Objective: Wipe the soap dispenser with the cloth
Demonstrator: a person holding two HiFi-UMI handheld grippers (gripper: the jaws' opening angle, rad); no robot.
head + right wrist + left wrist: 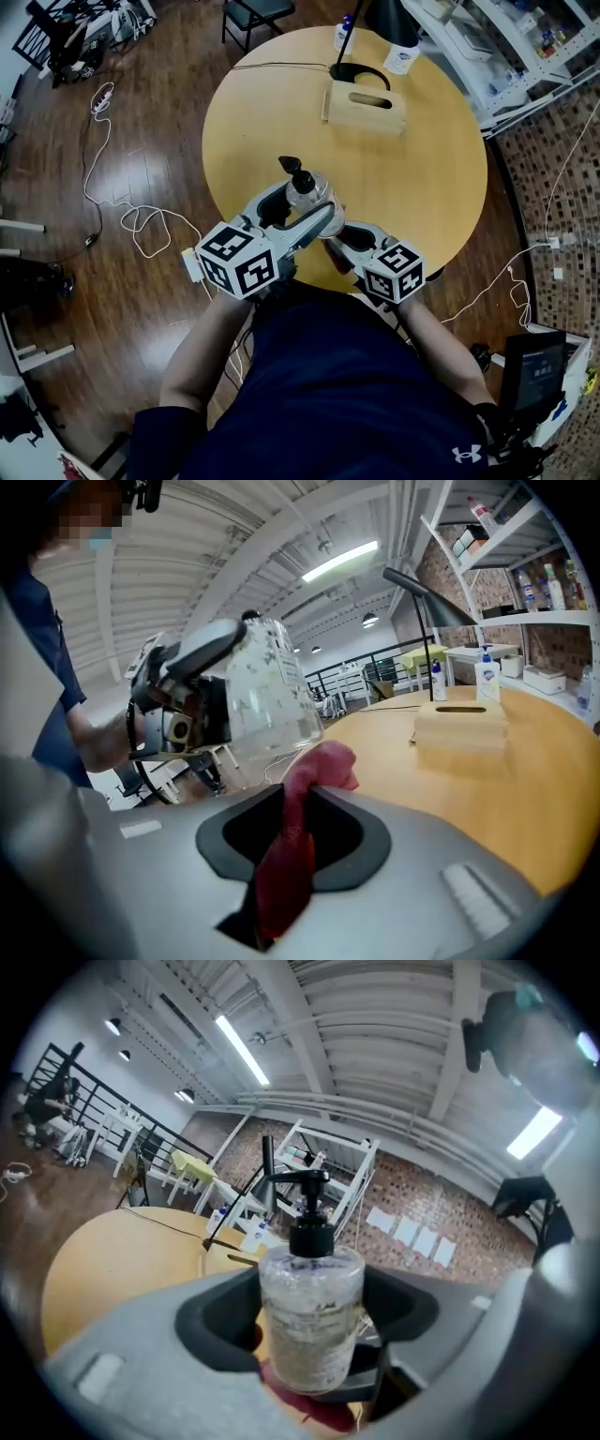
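Observation:
A clear soap dispenser (307, 192) with a black pump is lifted above the round wooden table (441, 159), upright between the jaws of my left gripper (314, 202), which is shut on its body. In the left gripper view the dispenser (310, 1312) fills the gap between the jaws. My right gripper (336, 242) sits just right of and under it, shut on a red cloth (298, 829) that bunches up past the jaws. In the right gripper view the dispenser (264, 700) hangs just above the cloth's tip; I cannot tell whether they touch.
A wooden tissue box (366, 106) lies toward the table's far side, with a black desk lamp base (358, 73) and two small bottles (401, 56) behind it. White shelving (525, 47) stands at the right. Cables (131, 216) trail over the wooden floor at the left.

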